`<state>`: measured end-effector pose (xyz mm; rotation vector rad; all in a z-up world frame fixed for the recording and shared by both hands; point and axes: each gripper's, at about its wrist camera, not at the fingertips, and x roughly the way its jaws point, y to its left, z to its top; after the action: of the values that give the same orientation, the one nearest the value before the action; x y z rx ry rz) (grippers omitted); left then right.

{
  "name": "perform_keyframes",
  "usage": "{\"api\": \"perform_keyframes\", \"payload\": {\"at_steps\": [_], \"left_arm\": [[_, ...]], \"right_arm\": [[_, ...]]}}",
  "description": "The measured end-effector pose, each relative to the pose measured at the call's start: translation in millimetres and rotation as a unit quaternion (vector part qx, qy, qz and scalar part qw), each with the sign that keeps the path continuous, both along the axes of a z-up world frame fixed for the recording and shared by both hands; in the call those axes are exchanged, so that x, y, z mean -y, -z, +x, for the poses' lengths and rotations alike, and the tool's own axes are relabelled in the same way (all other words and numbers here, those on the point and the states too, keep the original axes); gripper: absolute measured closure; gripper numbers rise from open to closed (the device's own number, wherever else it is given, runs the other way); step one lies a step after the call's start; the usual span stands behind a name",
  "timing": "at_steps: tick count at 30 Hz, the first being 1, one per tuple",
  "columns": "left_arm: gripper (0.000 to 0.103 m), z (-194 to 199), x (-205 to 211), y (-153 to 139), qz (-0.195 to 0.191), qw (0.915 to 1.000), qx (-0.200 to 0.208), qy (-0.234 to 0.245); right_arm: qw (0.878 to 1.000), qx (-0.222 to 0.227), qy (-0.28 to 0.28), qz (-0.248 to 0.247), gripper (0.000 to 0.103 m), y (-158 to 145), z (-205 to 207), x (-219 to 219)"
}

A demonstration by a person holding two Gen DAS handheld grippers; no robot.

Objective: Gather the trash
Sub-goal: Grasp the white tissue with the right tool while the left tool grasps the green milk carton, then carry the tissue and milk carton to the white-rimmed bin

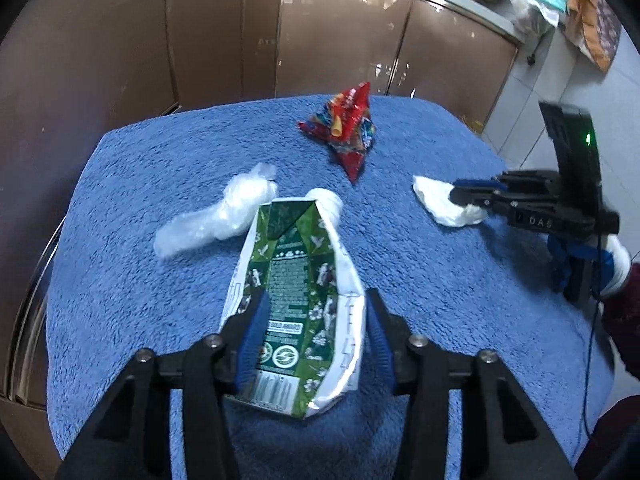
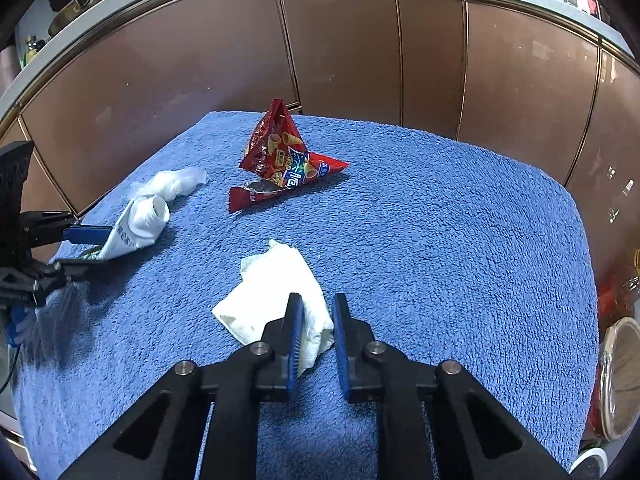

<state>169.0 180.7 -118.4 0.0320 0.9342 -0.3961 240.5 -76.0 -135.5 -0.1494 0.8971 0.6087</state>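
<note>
A flattened green and white carton [image 1: 292,300] lies on the blue towel between the fingers of my left gripper [image 1: 314,304], which is open around it; the right finger stands apart from it. The carton also shows in the right wrist view [image 2: 136,228]. A crumpled white tissue [image 2: 272,296] lies at my right gripper [image 2: 316,308], which is open with one edge of the tissue between the fingers. The tissue also shows in the left wrist view [image 1: 436,200]. A red snack wrapper [image 1: 348,128] [image 2: 280,160] lies farther back. A clear plastic wad [image 1: 216,216] [image 2: 172,184] lies left of the carton.
The blue towel [image 2: 460,240] covers a small table in front of brown cabinet doors [image 2: 340,40]. A counter with clutter runs above the cabinets. A round woven object [image 2: 620,376] stands low at the right of the table.
</note>
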Motion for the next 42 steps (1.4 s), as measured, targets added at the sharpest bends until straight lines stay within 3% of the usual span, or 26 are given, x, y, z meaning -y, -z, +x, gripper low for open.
{"api": "perform_keyframes", "payload": {"at_steps": [6, 13, 20, 28, 42], "left_arm": [[0.08, -4, -7, -9, -0.009, 0.9998, 0.02, -0.003], [0.089, -15, -11, -24, -0.005, 0.998, 0.057, -0.027], [0.095, -30, -27, -38, -0.068, 0.9943, 0.061, -0.056], [0.096, -51, -25, -51, -0.122, 0.9887, 0.065, -0.058], [0.096, -77, 4, -85, -0.16, 0.983, 0.084, -0.035]], "right_arm": [[1.0, 0.007, -0.005, -0.004, 0.095, 1, -9, 1], [1.0, 0.014, -0.007, 0.004, 0.096, -2, -22, 0], [0.999, 0.021, -0.009, 0.023, 0.096, -13, -34, 4], [0.999, 0.032, -0.007, 0.038, 0.096, -35, -64, 4], [0.994, 0.051, 0.037, 0.088, 0.096, -65, -108, 46]]}}
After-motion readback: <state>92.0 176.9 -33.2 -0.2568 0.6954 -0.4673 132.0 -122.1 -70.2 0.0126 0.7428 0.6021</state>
